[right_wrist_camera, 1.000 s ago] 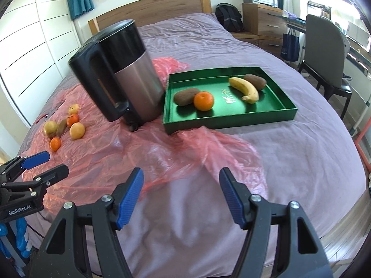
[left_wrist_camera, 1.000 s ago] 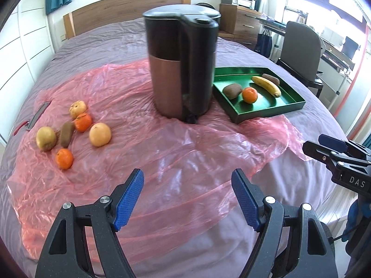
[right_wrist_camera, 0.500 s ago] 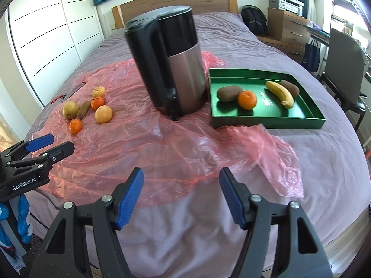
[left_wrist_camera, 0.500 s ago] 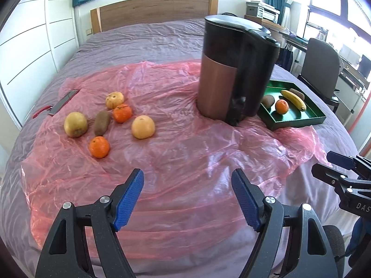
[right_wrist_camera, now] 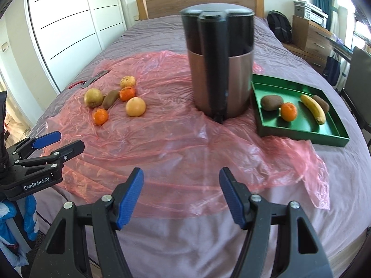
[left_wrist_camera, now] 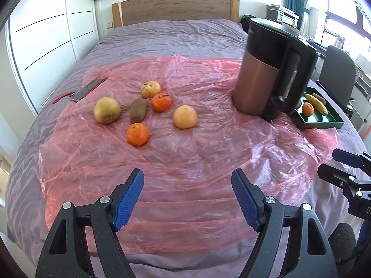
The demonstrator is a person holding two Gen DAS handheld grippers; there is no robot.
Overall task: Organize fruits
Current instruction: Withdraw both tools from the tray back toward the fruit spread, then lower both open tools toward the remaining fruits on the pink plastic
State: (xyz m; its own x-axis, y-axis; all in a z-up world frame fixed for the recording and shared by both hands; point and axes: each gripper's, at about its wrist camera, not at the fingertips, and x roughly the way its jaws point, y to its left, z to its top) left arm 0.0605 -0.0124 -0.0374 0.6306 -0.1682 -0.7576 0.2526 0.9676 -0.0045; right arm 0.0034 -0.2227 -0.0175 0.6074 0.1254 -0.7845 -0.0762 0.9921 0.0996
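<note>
Several loose fruits lie on a pink plastic sheet (left_wrist_camera: pixel 185 162) on the bed: a yellow apple (left_wrist_camera: pixel 107 113), a kiwi (left_wrist_camera: pixel 138 110), two mandarins (left_wrist_camera: pixel 137 134) (left_wrist_camera: pixel 161 102), a pale orange (left_wrist_camera: pixel 185 117) and a small striped fruit (left_wrist_camera: pixel 150 89). A green tray (right_wrist_camera: pixel 324 136) at the right holds two kiwis (right_wrist_camera: pixel 271 102), a mandarin (right_wrist_camera: pixel 288 112) and a banana (right_wrist_camera: pixel 314 108). My left gripper (left_wrist_camera: pixel 187 183) is open and empty, short of the loose fruits. My right gripper (right_wrist_camera: pixel 181 180) is open and empty, near the bed's front edge.
A tall copper and black kettle (right_wrist_camera: pixel 219 69) stands between the loose fruits and the tray. A phone (left_wrist_camera: pixel 88 89) lies at the sheet's far left. A wooden headboard, wardrobe, chair (left_wrist_camera: pixel 337 76) and drawers surround the bed.
Both grippers have swung left. The loose fruits have come nearer the middle of the left view, and the tray has slid toward the right edge. Both stay open.
</note>
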